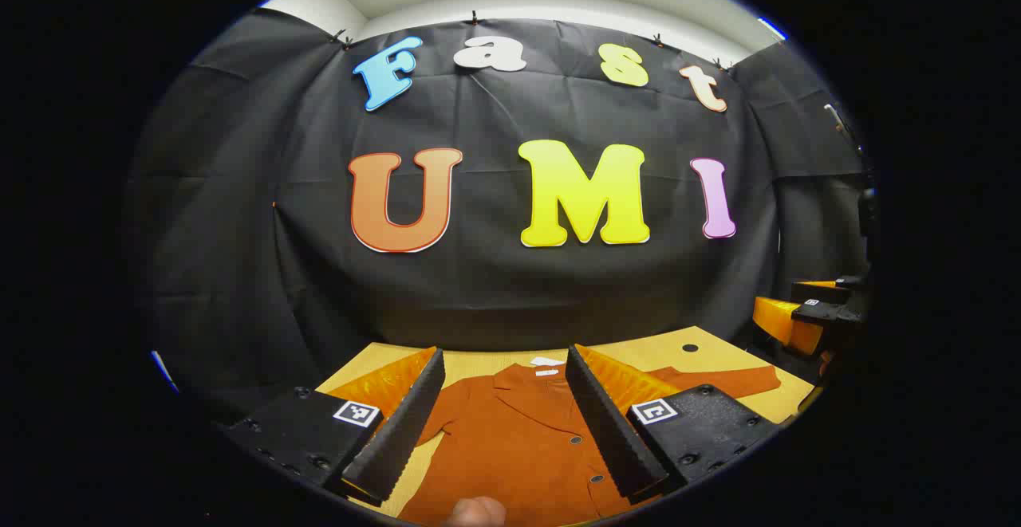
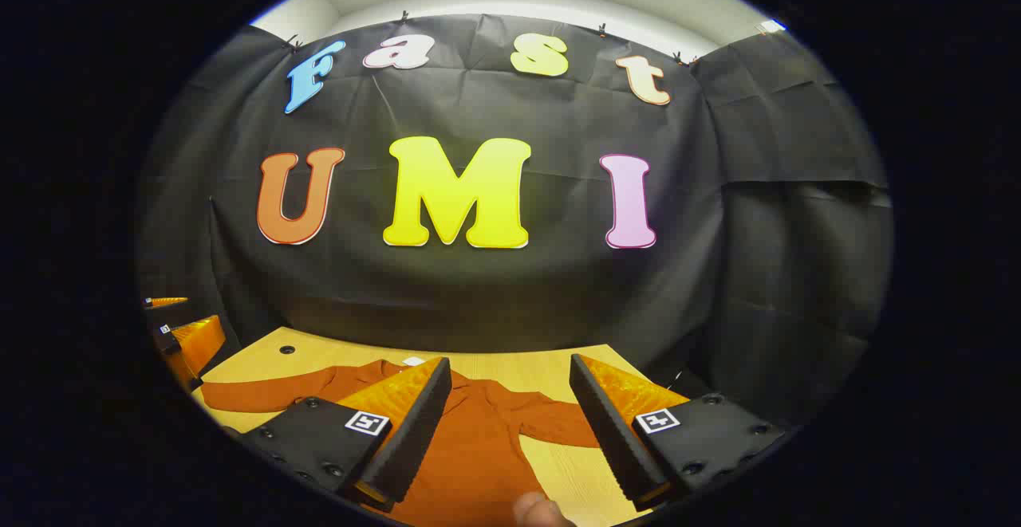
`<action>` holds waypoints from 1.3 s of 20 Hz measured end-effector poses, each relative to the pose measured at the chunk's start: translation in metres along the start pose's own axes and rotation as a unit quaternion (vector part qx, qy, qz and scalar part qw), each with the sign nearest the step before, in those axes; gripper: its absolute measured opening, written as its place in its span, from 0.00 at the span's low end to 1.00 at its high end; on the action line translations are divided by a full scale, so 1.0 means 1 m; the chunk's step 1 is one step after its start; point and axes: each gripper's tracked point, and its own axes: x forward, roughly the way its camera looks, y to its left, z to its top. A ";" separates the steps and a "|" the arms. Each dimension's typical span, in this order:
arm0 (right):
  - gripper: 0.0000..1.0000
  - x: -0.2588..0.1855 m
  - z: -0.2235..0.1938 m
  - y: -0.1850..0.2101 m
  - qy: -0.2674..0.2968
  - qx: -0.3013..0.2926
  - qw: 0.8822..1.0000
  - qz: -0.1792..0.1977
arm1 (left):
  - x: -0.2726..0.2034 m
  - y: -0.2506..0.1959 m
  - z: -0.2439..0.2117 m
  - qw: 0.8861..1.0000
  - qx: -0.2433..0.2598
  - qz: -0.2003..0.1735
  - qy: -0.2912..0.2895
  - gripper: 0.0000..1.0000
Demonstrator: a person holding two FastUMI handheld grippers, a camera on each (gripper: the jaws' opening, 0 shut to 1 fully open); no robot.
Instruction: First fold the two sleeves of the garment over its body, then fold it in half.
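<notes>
Rust-orange cloth, the garment [image 1: 510,439], lies spread flat on the pale wooden surface [image 1: 638,355], collar toward the booth's wall and button placket running down its middle, and we judge it was laid out this way so each sleeve can be reached and swung inward cleanly. In the left gripper view our left tongs [image 1: 502,423] hang above the shirt's chest with the two fingers standing wide apart and nothing between them; they frame the collar and buttons, which suggests to us a waiting pose over the body rather than a grasp. The sleeve [image 1: 718,379] on that view's right stretches straight out along the surface toward its edge, unfolded. In the right gripper view our right tongs [image 2: 510,431] are likewise spread and empty, poised over the garment's side where a shorter-looking sleeve [image 2: 558,423] reaches onto bare wood; the opposite sleeve [image 2: 263,393] runs far out to that view's left. We read both sleeves as not yet folded, so the task is at its very beginning. Holding both tongs open and high lets us pick either cuff first. A fingertip [image 1: 476,511] shows at the bottom edge of the left gripper view.
</notes>
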 end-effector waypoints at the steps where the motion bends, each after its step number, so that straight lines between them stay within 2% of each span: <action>1: 0.94 0.001 -0.001 -0.001 0.000 0.000 1.000 0.001 | 0.002 0.000 -0.001 1.000 0.002 0.000 0.000 0.99; 14: 0.94 0.015 0.000 -0.004 -0.001 0.003 1.000 0.008 | 0.017 -0.007 -0.005 1.000 -0.001 0.003 0.008 0.98; 19: 0.94 0.026 -0.005 -0.016 0.005 0.010 1.000 -0.002 | 0.018 -0.006 -0.007 1.000 0.001 0.009 0.010 0.99; 21: 0.97 0.041 -0.010 -0.037 0.014 0.017 0.999 -0.026 | 0.019 -0.006 -0.008 1.000 -0.008 0.015 0.012 0.99; 22: 0.95 0.051 -0.013 -0.052 0.019 0.022 0.999 -0.041 | 0.018 -0.005 -0.010 1.000 -0.012 0.018 0.015 0.99; 26: 0.95 0.099 -0.039 -0.129 0.044 0.033 0.994 -0.095 | 0.018 -0.014 -0.012 0.999 -0.026 0.014 0.020 0.99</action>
